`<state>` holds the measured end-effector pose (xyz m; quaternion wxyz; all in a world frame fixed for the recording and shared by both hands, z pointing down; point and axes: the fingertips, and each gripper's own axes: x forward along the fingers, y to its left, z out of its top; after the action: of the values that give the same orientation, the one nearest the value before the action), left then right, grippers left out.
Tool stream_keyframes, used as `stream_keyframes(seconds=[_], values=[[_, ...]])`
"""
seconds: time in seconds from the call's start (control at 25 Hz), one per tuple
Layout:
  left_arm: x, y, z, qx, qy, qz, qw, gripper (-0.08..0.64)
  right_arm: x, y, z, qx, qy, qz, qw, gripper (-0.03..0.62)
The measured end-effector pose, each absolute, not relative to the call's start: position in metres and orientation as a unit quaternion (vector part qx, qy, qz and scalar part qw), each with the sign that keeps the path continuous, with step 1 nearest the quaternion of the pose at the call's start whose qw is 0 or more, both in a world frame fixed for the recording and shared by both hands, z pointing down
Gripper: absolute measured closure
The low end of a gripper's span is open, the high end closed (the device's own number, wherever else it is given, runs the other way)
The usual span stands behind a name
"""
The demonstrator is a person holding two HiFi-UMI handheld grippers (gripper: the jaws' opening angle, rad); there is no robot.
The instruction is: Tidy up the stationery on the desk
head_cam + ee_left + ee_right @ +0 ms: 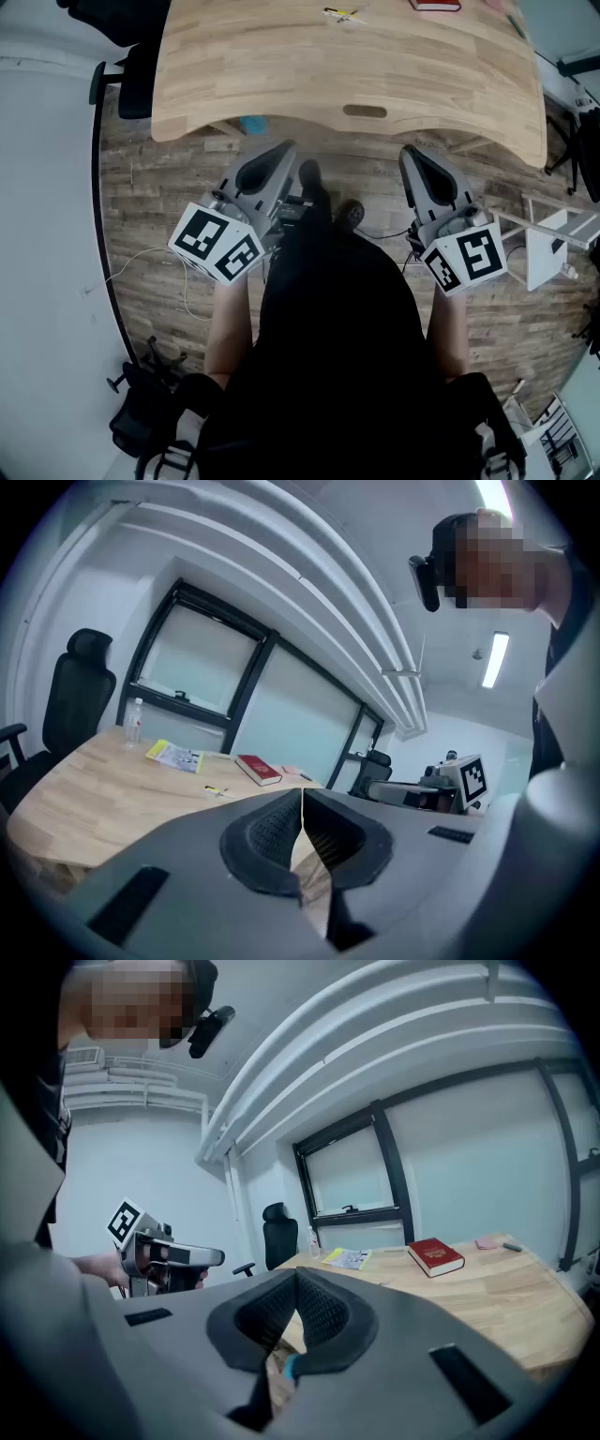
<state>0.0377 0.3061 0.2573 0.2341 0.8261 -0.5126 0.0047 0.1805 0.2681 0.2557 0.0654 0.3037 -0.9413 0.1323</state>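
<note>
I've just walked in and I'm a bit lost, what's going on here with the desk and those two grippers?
A person stands in front of a wooden desk, holding a gripper in each hand, short of the desk's near edge. The left gripper and the right gripper are both shut with nothing between their jaws. Nothing is being handled: a red book, a yellow leaflet and a water bottle sit untouched on the desk.

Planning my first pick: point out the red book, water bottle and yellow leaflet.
red book [435, 1255]: right gripper view, middle of its cover.
water bottle [134, 724]: left gripper view, its clear body.
yellow leaflet [174, 755]: left gripper view, centre of the sheet.
</note>
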Motion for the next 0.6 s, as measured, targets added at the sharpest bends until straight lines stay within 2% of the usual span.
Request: stream_keyframes(seconds=[0.12,0.32,0.6], values=[[0.027,0.295,0.254,0.829,-0.508,0.003,0.232,0.522,0.173,0.254,0.254,0.322,-0.935,0.133,0.064,0.572],[0.009,0.272,0.251,0.839,-0.496,0.007,0.224,0.522,0.161,0.227,0.246,0.354,-0.924,0.145,0.018,0.572],[-0.024,0.228,0.244,0.858,-0.468,-0.002,0.213,0.522,0.132,0.194,0.239,0.377,-0.915,0.141,0.019,0.572]])
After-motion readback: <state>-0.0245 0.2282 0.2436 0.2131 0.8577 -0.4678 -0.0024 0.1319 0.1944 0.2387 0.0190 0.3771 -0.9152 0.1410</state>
